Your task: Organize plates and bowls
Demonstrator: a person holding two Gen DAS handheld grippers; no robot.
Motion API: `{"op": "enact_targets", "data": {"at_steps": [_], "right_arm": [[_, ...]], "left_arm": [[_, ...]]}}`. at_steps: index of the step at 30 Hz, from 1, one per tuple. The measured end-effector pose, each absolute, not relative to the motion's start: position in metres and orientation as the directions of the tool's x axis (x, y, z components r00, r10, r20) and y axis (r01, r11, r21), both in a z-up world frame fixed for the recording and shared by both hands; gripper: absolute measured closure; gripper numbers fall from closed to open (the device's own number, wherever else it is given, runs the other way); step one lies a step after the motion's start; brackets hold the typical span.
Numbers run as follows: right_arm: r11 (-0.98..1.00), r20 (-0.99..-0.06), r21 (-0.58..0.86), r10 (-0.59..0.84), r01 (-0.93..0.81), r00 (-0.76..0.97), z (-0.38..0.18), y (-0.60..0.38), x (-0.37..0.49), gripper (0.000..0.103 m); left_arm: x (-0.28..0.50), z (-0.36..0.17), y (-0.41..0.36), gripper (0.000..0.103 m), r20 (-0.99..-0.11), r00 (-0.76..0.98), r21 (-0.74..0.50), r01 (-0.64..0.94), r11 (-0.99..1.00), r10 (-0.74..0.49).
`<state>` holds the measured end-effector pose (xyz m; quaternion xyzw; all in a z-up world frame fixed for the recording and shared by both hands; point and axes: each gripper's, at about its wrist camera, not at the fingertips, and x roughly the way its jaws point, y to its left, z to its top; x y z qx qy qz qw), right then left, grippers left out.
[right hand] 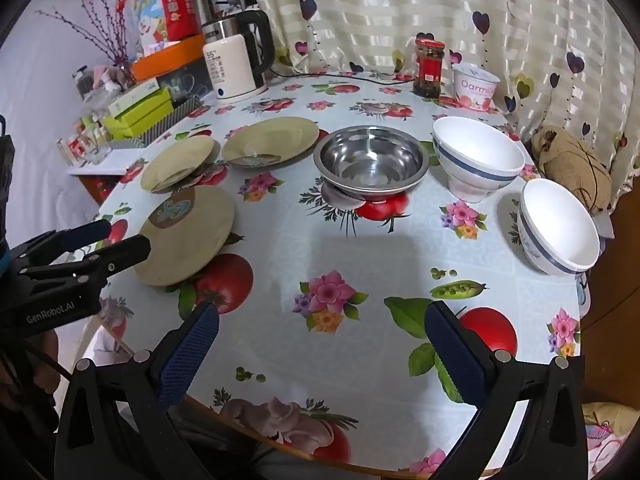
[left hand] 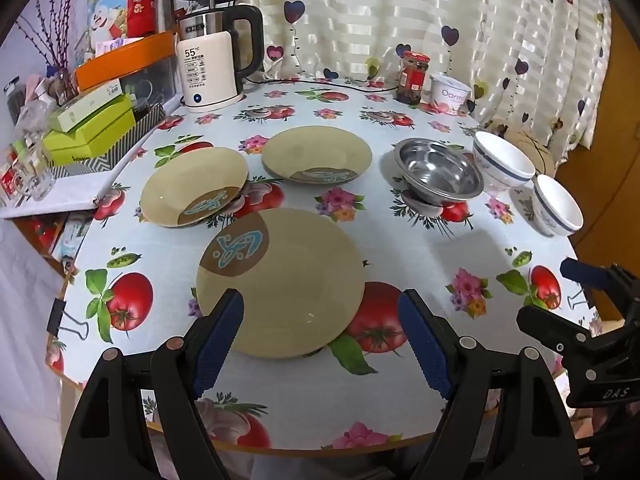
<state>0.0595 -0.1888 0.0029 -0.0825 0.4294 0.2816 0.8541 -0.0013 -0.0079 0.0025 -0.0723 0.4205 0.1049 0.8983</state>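
Observation:
Three tan plates lie on the flowered tablecloth [left hand: 400, 248]: a near plate [left hand: 280, 280] [right hand: 186, 236], a left plate [left hand: 196, 186] [right hand: 180, 162] and a far plate [left hand: 316, 154] [right hand: 272, 140]. To their right stand a steel bowl [left hand: 438, 170] [right hand: 370, 160] and two white blue-banded bowls, one further back [left hand: 502, 160] [right hand: 476, 156] and one nearer the edge [left hand: 558, 206] [right hand: 558, 224]. My left gripper [left hand: 320, 300] [right hand: 124, 236] hangs open above the near plate's front rim, holding nothing. Over bare cloth in front of the steel bowl, my right gripper [right hand: 322, 312] [left hand: 546, 292] is open and empty.
A white kettle [left hand: 212, 68], a red-lidded jar [left hand: 412, 78] and a yoghurt tub [left hand: 448, 94] stand at the back by the curtain. Stacked boxes [left hand: 92, 128] crowd a shelf on the left. A ball of twine [right hand: 572, 164] sits at the right edge. Binder clips [left hand: 64, 320] hold the cloth.

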Motion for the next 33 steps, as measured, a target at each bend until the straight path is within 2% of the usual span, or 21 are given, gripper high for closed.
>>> {"op": "enact_targets", "data": {"at_steps": [33], "right_arm": [[0.827,-0.784,0.105,0.41,-0.552,0.466,-0.001,-0.185,0.0612,0.0]], "left_arm": [[0.0006,-0.006,-0.0031,0.023,-0.788,0.607,-0.058,-0.244,0.968,0.106]]}}
